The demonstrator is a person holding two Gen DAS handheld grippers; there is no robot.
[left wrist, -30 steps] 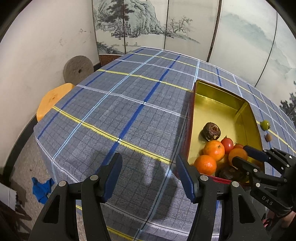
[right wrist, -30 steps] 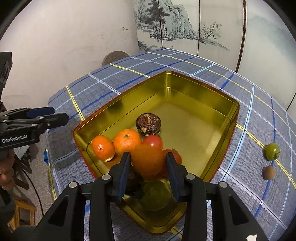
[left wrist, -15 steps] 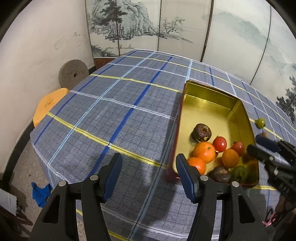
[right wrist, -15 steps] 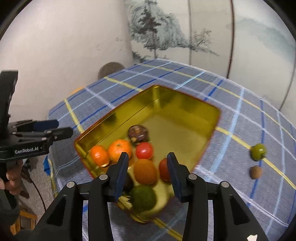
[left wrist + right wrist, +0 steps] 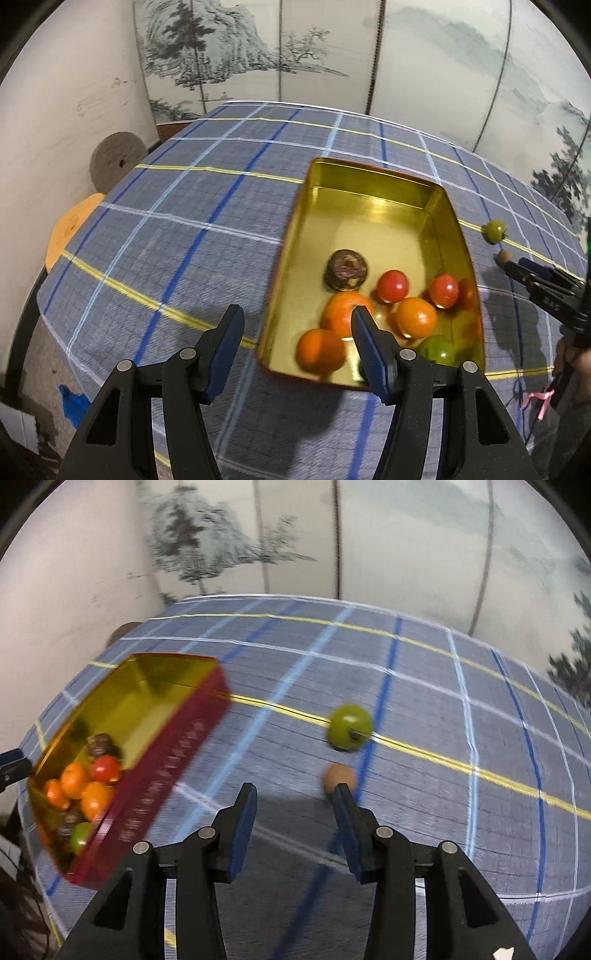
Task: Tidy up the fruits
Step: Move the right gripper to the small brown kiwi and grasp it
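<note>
A gold tray (image 5: 291, 258) with red outer walls (image 5: 166, 753) sits on the checked tablecloth. It holds several fruits: oranges (image 5: 416, 317), red tomatoes (image 5: 392, 286), a dark mangosteen (image 5: 345, 274) and a green fruit (image 5: 437, 349). On the cloth to the tray's right lie a green fruit (image 5: 349, 726) and a small brown fruit (image 5: 338, 777). My right gripper (image 5: 294, 794) is open and empty over the cloth, its right finger just in front of the brown fruit. My left gripper (image 5: 297, 317) hangs open and empty over the tray's near left wall.
A painted folding screen stands behind the table. Left of the table are a round stone disc (image 5: 116, 158) and an orange stool (image 5: 72, 229). A blue rag (image 5: 74, 402) lies on the floor. The table's near edge runs just below both grippers.
The right gripper let an orange drop into the tray, then swung right to the two loose fruits. The left gripper shifted right, toward the tray.
</note>
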